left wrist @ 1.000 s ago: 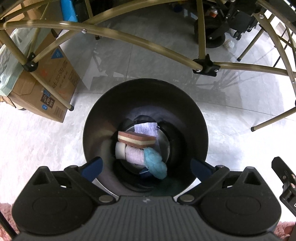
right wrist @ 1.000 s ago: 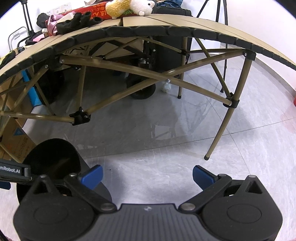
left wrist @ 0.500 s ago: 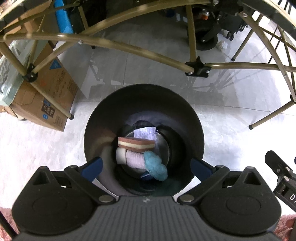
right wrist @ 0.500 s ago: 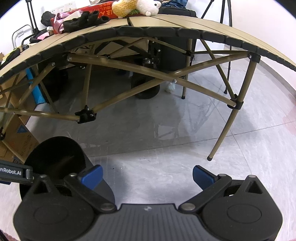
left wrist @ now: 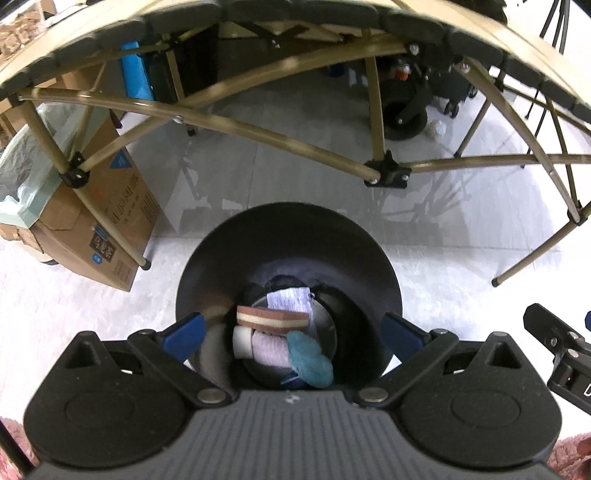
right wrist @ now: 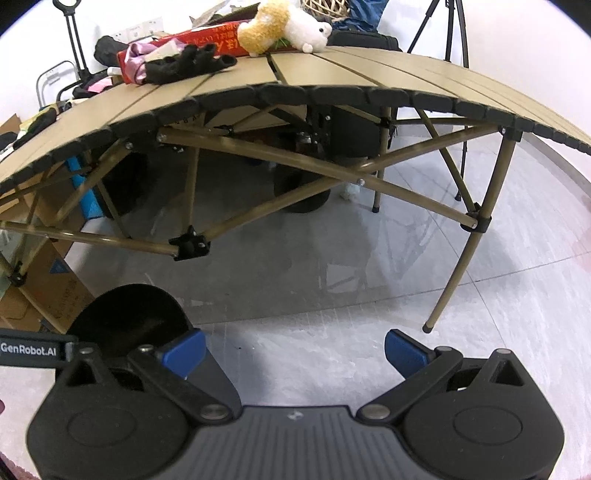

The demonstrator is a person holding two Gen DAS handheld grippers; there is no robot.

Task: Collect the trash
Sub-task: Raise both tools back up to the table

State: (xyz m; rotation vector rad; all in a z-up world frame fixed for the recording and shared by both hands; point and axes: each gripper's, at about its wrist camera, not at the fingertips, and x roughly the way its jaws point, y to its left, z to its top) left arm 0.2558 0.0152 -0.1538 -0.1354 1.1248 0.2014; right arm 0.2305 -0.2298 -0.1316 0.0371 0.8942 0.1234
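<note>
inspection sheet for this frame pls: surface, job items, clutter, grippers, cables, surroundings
Surface: folding table, slatted top, front part bare; grey tile floor below.
Job's things: black bin on the floor, holding a sponge, pale rolls, a teal wad and white paper.
Clutter: plush toy, black gloves, red box at the tabletop's far edge.
Grippers: left gripper open above the bin, empty; right gripper open over the floor, empty.
Cables: nothing seen.
Surroundings: cardboard box, tripod.
</note>
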